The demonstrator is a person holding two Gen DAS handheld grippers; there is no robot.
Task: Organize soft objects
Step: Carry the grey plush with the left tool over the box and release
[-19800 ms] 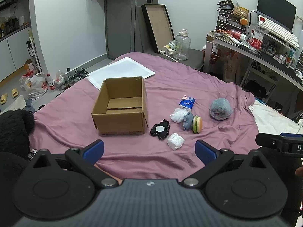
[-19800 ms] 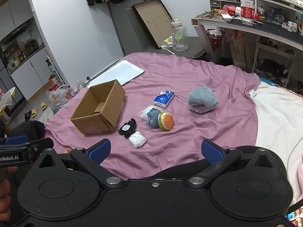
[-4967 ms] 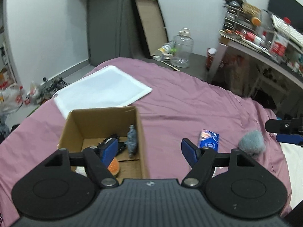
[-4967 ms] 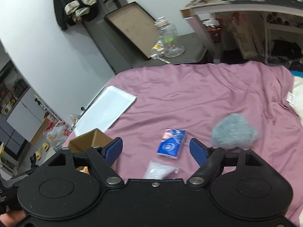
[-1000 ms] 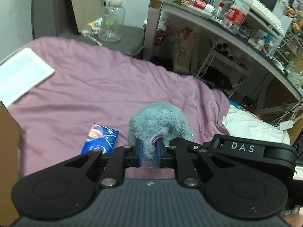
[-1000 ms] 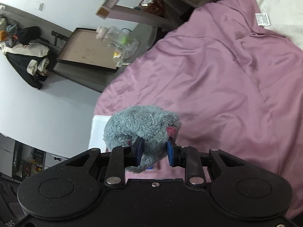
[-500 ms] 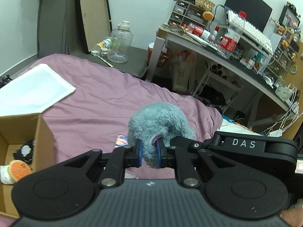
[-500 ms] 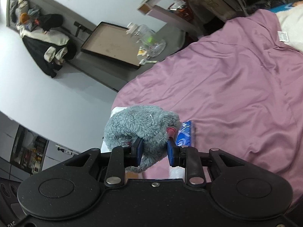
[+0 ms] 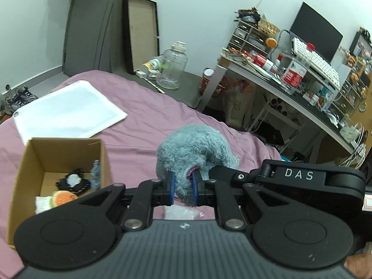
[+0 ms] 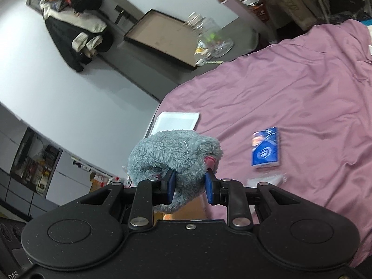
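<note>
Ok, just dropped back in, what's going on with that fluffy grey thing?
Both hand-held grippers are clamped on the grey fluffy toy: the left hand-held gripper and the right hand-held gripper hold it up above the purple bedspread. The cardboard box sits to the left, with a burger toy and other small soft items inside. A blue tissue pack lies on the bed.

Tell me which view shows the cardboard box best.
The left wrist view. There the box sits open on the bed with its inside visible, several small items lying in it. In the right wrist view only a sliver of cardboard shows, under the grey plush and behind the right gripper.
</note>
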